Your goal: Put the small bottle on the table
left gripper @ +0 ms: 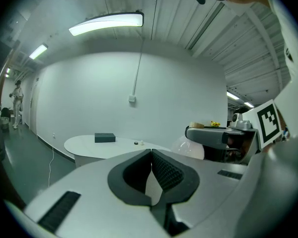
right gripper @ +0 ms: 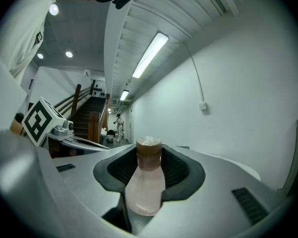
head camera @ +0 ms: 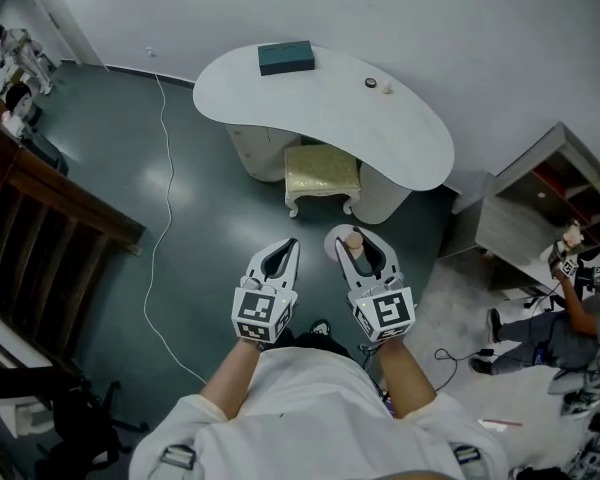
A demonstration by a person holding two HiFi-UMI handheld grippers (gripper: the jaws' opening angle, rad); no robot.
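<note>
A white, kidney-shaped table [head camera: 410, 138] stands on a dark grey-green floor [head camera: 200, 238]. Near its left end lies a dark teal box [head camera: 286, 58]. Well apart from that sit a small dark round thing [head camera: 371, 83] and, just beside it, a pale thing [head camera: 386, 88], perhaps a cap. A cream-cushioned stool [head camera: 322, 173] stands at the table's inner curve, and a white cable [head camera: 162, 158] trails across the floor

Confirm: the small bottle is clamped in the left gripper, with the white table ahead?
Wrong side: the small bottle is clamped in the right gripper, as the right gripper view shows. The white table is indeed ahead.
</note>
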